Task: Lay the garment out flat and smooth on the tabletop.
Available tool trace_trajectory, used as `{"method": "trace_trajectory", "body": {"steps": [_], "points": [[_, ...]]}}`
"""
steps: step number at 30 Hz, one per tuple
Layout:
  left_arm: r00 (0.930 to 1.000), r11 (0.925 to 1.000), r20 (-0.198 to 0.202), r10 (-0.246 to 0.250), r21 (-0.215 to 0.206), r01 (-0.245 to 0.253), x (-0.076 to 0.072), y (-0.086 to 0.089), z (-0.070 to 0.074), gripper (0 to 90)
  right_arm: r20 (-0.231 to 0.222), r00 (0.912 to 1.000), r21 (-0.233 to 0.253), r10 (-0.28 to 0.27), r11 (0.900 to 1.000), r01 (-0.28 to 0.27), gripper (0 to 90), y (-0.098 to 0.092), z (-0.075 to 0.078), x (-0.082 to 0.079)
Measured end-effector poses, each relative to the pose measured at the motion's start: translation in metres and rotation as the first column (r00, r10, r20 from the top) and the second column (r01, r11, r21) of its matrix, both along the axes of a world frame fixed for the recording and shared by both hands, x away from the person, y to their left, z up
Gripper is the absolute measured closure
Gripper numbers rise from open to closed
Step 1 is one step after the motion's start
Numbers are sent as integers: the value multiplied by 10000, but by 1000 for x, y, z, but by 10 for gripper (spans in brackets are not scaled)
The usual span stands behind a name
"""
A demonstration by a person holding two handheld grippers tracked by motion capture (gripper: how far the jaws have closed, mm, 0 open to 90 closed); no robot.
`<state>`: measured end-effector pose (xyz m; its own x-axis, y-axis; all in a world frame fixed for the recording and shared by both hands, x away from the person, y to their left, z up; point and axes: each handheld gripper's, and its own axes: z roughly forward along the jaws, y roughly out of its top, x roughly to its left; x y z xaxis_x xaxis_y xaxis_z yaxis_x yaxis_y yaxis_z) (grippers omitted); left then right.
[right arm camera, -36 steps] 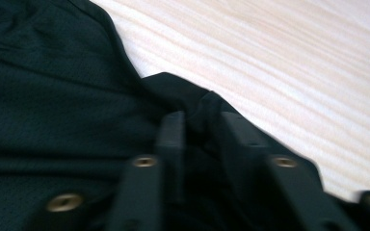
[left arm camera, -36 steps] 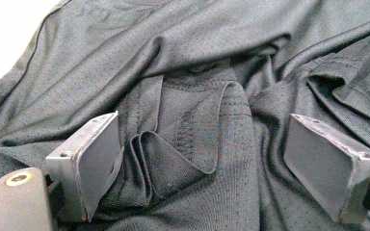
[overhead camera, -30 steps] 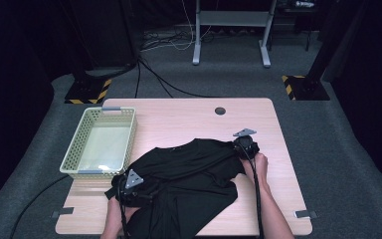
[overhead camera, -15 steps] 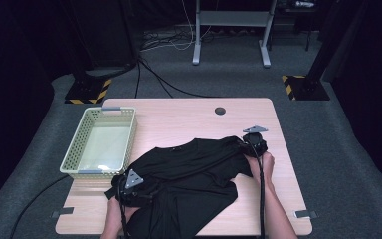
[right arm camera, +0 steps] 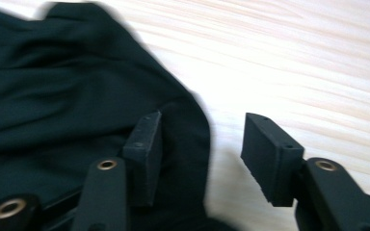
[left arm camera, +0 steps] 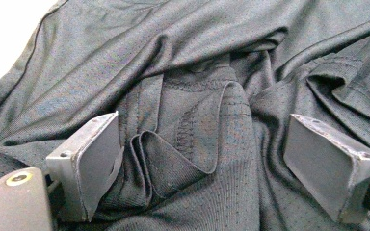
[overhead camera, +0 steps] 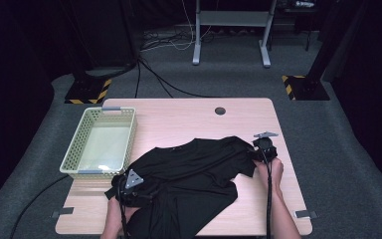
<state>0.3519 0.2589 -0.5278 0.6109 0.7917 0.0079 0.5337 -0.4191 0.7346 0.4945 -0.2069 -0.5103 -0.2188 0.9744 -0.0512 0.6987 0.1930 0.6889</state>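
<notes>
A black shirt [overhead camera: 189, 169] lies crumpled across the near half of the wooden table [overhead camera: 189, 119]. My left gripper [overhead camera: 133, 185] rests on its near left part. In the left gripper view the left gripper [left arm camera: 207, 163] is open, and bunched folds with a stitched hem [left arm camera: 188, 134] lie between the wide-set jaws. My right gripper [overhead camera: 262, 145] sits at the shirt's far right corner. In the right gripper view the right gripper [right arm camera: 204, 149] is open over the shirt's edge [right arm camera: 192, 120], one jaw above cloth and the other above bare wood.
A pale green slatted basket [overhead camera: 110, 109] stands on the table's left side, close to the shirt's left edge. A round cable hole [overhead camera: 220, 110] sits near the far edge. Bare wood runs along the far half and the right strip.
My right gripper has shifted to the right and slightly nearer, and the shirt's right corner has spread out that way. The left gripper has stayed put.
</notes>
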Motion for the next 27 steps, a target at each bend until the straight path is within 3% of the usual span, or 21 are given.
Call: {"method": "trace_trajectory", "body": {"steps": [8, 10, 12, 15, 18, 21, 22, 24, 26, 27], "points": [[9998, 9998, 8, -214, -26, 214, -1, 4, 0, 136, 325, 9952, -32, -922, 9957, 923, 452, -17, 6, 10], [9998, 9998, 12, -208, -23, 208, -1, 4, 0, 136, 281, 9963, 159, -809, 9966, 804, 425, -16, 8, 8], [9998, 9998, 11, -201, -24, 201, -1, 4, 0, 136, 339, 9985, 806, -429, 9959, 400, 406, -12, 12, 0], [9998, 9998, 6, -183, -15, 183, -1, 4, 0, 136, 372, 9978, 1157, 540, 9916, -580, 351, 5, 17, -16], [9998, 9998, 5, -174, -9, 174, -1, 3, 0, 136, 283, 9856, 1380, 1669, 9759, -1692, 300, 30, 14, -34], [9998, 9998, 7, -173, -15, 173, -1, 3, 0, 136, -252, 9671, 1572, 2531, 9564, -2462, 259, 54, 1, -47], [9999, 9999, 4, -172, -8, 172, -1, 3, 0, 136, -410, 9627, 1527, 2674, 9539, -2584, 230, 61, -4, -51], [9998, 9998, 3, -176, -3, 176, -1, 4, 0, 136, -242, 9624, 1110, 2705, 9575, -2663, 205, 72, -7, -61], [9998, 9998, 6, -175, -18, 175, -1, 4, 0, 136, -202, 9596, 1321, 2807, 9521, -2758, 171, 77, -8, -70], [9999, 9998, 7, -173, -18, 173, -1, 3, 0, 136, -183, 9591, 1182, 2826, 9531, -2786, 157, 80, -9, -76]]}}
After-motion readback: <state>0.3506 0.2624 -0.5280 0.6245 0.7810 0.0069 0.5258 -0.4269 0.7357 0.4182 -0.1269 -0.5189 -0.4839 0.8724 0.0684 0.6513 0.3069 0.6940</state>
